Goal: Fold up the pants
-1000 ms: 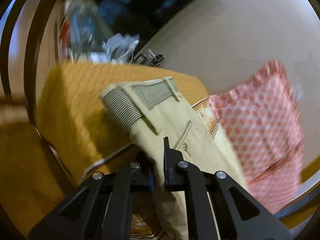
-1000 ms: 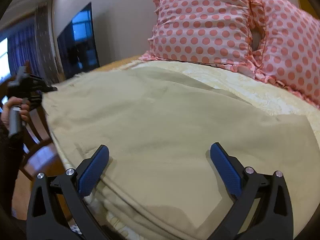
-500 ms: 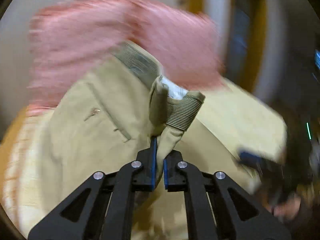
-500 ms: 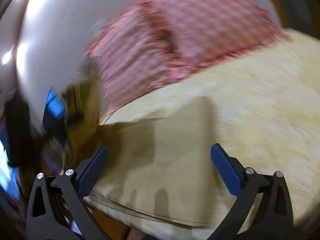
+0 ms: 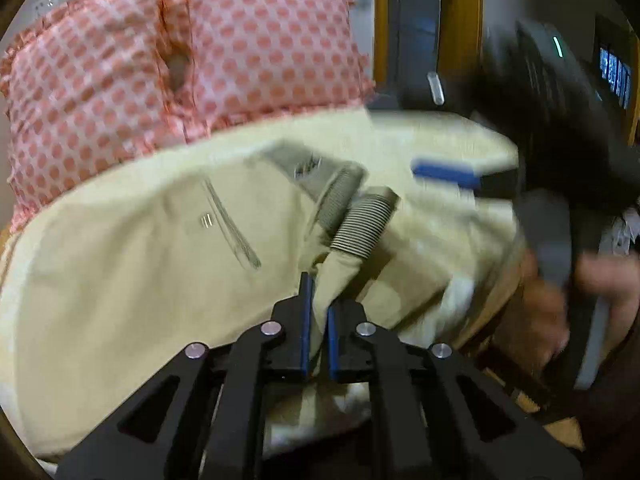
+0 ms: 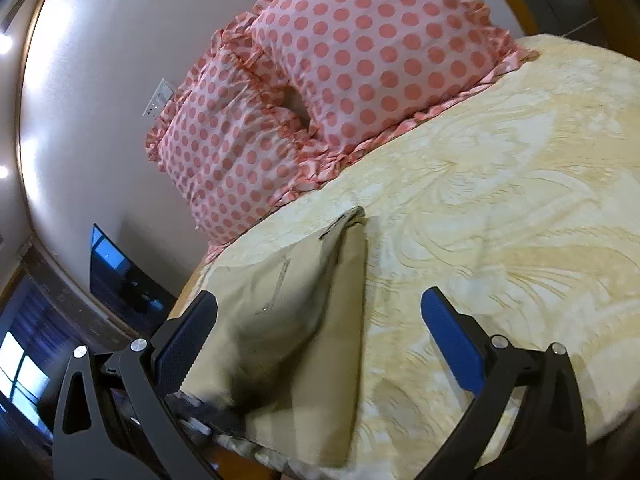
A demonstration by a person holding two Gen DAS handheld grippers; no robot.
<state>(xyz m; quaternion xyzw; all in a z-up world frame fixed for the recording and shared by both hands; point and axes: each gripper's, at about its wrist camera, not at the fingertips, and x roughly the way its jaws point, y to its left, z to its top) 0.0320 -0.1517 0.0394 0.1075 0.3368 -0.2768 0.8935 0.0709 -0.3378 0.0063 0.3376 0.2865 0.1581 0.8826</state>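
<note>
The left hand-held gripper points across the bed toward the polka-dot pillows, its blue pads pinched on a bunch of beige fabric just below the ribbed waistband of the pants. The right hand-held gripper hovers with fingers spread wide over the pants' folded edge near the bed's side edge. Compared with half a second ago, the pants lie flatter on the bed and the motion blur has mostly cleared.
</note>
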